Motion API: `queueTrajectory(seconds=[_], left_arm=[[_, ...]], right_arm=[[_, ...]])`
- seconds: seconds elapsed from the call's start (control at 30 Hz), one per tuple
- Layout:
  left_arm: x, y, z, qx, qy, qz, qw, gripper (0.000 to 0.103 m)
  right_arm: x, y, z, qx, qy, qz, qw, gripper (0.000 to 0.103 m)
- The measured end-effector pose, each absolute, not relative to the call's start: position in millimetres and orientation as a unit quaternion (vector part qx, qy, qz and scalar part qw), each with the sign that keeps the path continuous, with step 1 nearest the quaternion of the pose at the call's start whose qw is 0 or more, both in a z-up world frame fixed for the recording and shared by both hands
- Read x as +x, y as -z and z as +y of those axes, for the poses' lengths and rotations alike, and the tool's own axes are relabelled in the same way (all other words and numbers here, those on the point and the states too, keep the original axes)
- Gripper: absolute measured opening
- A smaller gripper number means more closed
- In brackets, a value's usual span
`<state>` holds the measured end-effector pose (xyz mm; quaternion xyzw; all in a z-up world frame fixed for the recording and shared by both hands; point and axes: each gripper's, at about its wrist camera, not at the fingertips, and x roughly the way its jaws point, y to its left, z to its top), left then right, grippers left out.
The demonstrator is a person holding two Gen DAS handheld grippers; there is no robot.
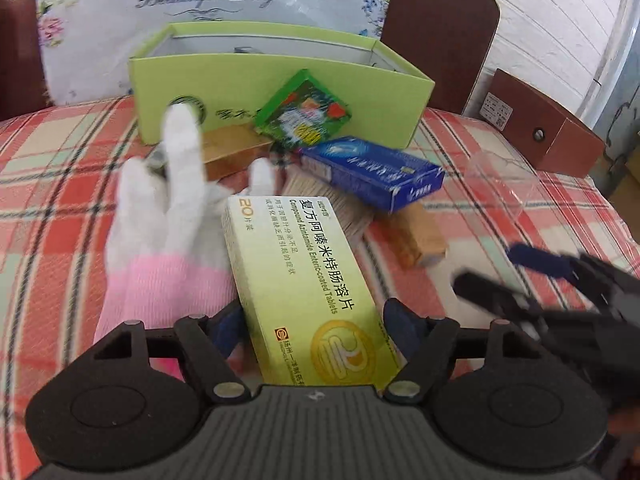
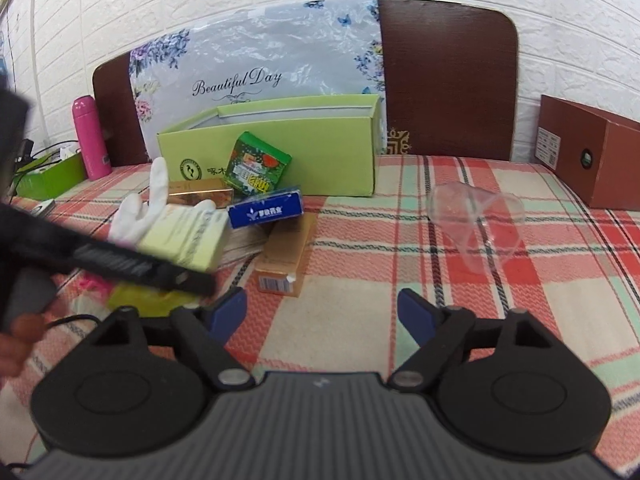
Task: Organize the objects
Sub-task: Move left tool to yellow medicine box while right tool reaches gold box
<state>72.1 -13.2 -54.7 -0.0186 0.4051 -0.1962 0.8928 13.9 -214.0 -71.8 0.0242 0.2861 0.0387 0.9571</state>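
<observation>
My left gripper [image 1: 314, 320] is shut on a yellow-green tablet box [image 1: 304, 280], held above the checked cloth; it also shows in the right wrist view [image 2: 188, 236]. A white-and-pink glove [image 1: 168, 216] lies under and left of it. Ahead lie a blue box [image 1: 372, 170], a green patterned box [image 1: 306, 112] leaning on the open light-green carton [image 1: 256, 76], a gold box [image 1: 232, 146] and an orange box [image 1: 416, 240]. My right gripper [image 2: 322, 314] is open and empty above the cloth, near the orange box [image 2: 286, 256].
A clear plastic container [image 2: 476, 220] lies on the cloth to the right. A brown box [image 2: 588, 152] stands at the far right. A pink bottle [image 2: 90, 138] and a green tissue box [image 2: 52, 176] stand at the far left. A floral bag leans on the chairs behind.
</observation>
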Motion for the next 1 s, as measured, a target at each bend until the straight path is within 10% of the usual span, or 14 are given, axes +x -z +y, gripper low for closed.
queueTrajectory(seconds=[0.13,0.27,0.47,1.0], left_arm=[[52.0,52.1,1.3,-0.033,0.193,0.401,0.895,0.077],[45.1,48.9,3.2,-0.036,0.196,0.398,0.895,0.076],[43.1,52.6,-10.1,-0.022,0.253,0.409,0.877,0.066],[46.5,56.5,-67.9,0.067,0.157,0.395,0.903,0.078]], right_arm=[[45.7,77.6,-196.4,0.013,-0.054,0.299,0.953,0.067],[61.1,85.9,-193.6,0.012,-0.051,0.319,0.946,0.031],[10.1,82.3,-222.6,0.024,-0.042,0.336,0.941,0.03],[-33.3,73.3,-227.5,0.029,-0.058,0.329,0.942,0.037]])
